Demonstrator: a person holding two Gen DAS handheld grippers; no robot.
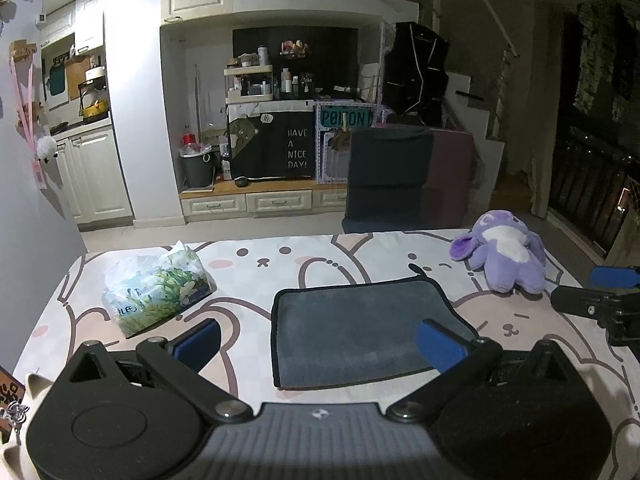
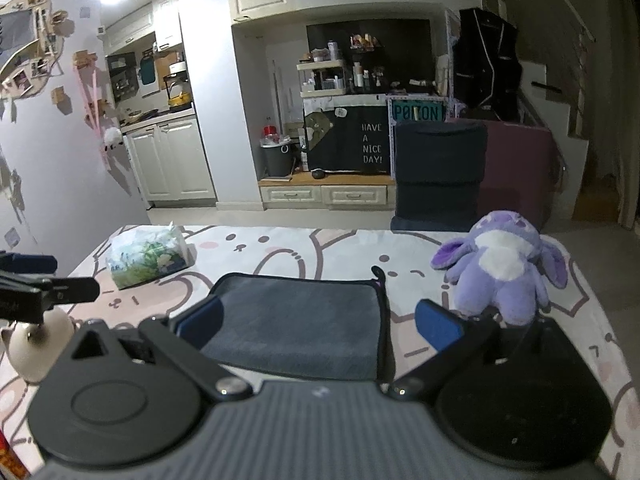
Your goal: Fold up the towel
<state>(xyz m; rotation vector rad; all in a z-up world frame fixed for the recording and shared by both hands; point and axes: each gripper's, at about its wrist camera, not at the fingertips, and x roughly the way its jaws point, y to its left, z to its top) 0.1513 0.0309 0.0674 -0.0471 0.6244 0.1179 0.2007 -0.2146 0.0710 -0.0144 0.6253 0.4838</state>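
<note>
left hand-held gripper [image 1: 320,338] – wide apart | right hand-held gripper [image 2: 320,324] – wide apart | towel [image 1: 360,328] unheld

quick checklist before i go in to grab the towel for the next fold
1. Left tongs open: ok, fingers wide apart, nothing held.
2. Right tongs open: ok, fingers spread, nothing held.
3. Grey towel lying flat on the bed sheet: ok, looks smooth, dark trim visible all round.
4. Towel's near edge within reach of both tongs: ok, it lies just ahead of both.
5. Purple plush toy off the towel: ok, apart from it, but near the right tongs' outer finger, so mind it.
6. Tissue pack off the towel: ok, well off on the left.
</note>
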